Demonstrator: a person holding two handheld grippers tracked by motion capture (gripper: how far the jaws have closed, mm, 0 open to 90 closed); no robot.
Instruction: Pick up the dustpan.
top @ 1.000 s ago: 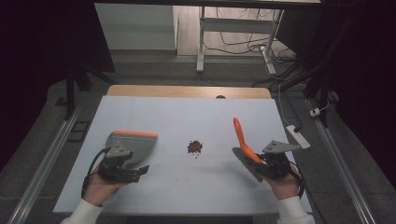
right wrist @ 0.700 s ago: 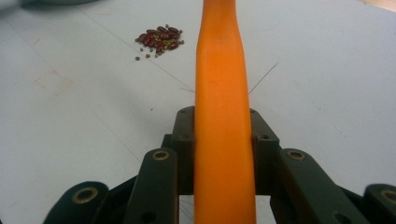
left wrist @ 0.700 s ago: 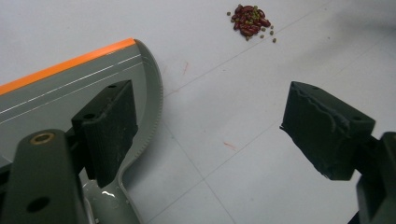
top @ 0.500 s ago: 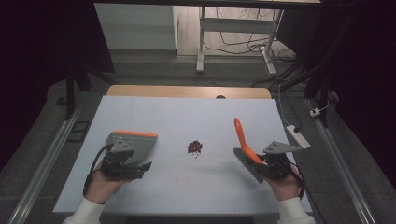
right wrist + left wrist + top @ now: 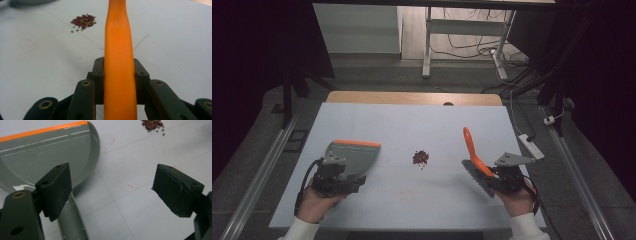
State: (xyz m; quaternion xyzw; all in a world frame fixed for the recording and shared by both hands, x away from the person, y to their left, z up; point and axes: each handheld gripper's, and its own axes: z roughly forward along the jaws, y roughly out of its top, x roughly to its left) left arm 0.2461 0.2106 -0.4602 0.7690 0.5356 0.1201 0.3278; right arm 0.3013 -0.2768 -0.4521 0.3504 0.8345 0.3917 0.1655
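One dustpan (image 5: 352, 156), one brush (image 5: 474, 160), one bean pile (image 5: 420, 157)

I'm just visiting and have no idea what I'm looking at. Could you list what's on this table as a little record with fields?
surface: pale blue table
left hand-held gripper: jaws wide open, over the dustpan's handle
dustpan: grey with an orange edge, lying flat on the table
right hand-held gripper: jaws closed on the brush's orange handle
brush: bristle head near the gripper, handle pointing away from the person
spill: beans, a small dark red heap between the two tools
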